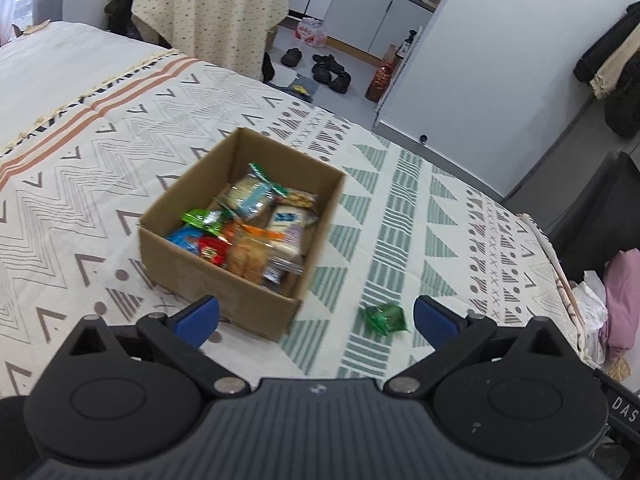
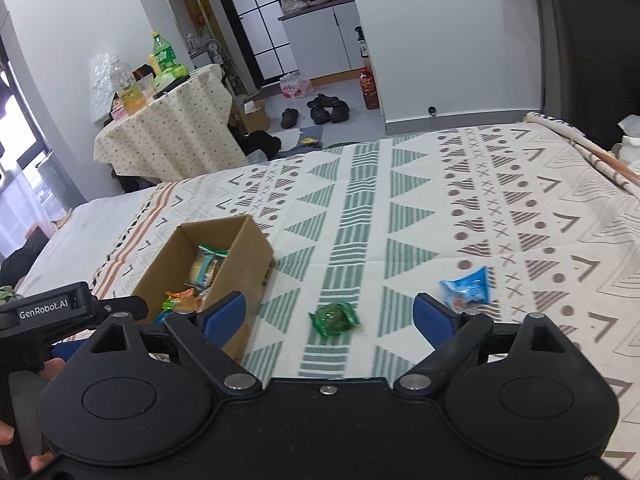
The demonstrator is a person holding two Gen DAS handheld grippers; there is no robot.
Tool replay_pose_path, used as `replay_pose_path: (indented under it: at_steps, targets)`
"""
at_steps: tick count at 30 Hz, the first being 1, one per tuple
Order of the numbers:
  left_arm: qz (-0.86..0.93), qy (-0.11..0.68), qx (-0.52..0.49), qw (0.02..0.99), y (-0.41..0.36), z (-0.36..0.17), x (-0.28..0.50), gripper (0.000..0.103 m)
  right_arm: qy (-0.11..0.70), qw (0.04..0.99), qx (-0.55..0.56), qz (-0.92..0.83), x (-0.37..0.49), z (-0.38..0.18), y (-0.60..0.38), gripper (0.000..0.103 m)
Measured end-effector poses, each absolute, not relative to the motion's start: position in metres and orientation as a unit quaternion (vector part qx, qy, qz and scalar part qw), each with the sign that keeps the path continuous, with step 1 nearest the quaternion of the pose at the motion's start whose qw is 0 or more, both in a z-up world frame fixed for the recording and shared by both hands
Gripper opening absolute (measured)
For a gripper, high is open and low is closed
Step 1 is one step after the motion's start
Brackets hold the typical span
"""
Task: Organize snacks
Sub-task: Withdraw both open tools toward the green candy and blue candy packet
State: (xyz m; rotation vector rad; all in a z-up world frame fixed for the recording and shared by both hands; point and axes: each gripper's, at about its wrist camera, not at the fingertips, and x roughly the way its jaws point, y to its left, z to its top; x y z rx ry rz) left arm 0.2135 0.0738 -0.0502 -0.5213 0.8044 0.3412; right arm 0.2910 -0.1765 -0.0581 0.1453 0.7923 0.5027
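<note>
An open cardboard box (image 1: 188, 276) (image 2: 248, 256) sits on the patterned bedspread, with several wrapped snacks (image 1: 248, 232) inside. A small green snack packet (image 1: 385, 319) (image 2: 335, 317) lies loose on the cloth to the right of the box. A blue snack packet (image 2: 468, 290) lies farther right, seen only in the right wrist view. My left gripper (image 1: 316, 318) is open above the box's near right corner, with nothing between its blue pads. My right gripper (image 2: 330, 316) is open too, and the green packet lies on the cloth between its pads, untouched.
The bedspread (image 2: 400, 216) covers a bed that ends at a floor with shoes (image 2: 326, 110) and a cloth-covered table (image 2: 168, 128) holding bottles. A dark chair (image 1: 592, 216) and pink cloth (image 1: 620, 292) stand past the bed's right edge. The left hand-held tool (image 2: 52, 308) shows at the right view's left edge.
</note>
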Motion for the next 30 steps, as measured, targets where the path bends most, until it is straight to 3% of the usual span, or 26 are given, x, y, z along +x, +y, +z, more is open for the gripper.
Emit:
replay_pose_path:
  at_steps: [16, 30]
  targets:
    - [0.15, 0.397, -0.242, 0.873, 0.028, -0.055, 0.231, 0.103, 0.391, 0.887, 0.114, 0.22, 0.309, -0.068, -0.241, 0.095]
    - [0.152, 0.4, -0.24, 0.871, 0.011, -0.092, 0.259, 0.101, 0.405, 0.878, 0.13, 0.221, 0.33, -0.113, -0.261, 0.096]
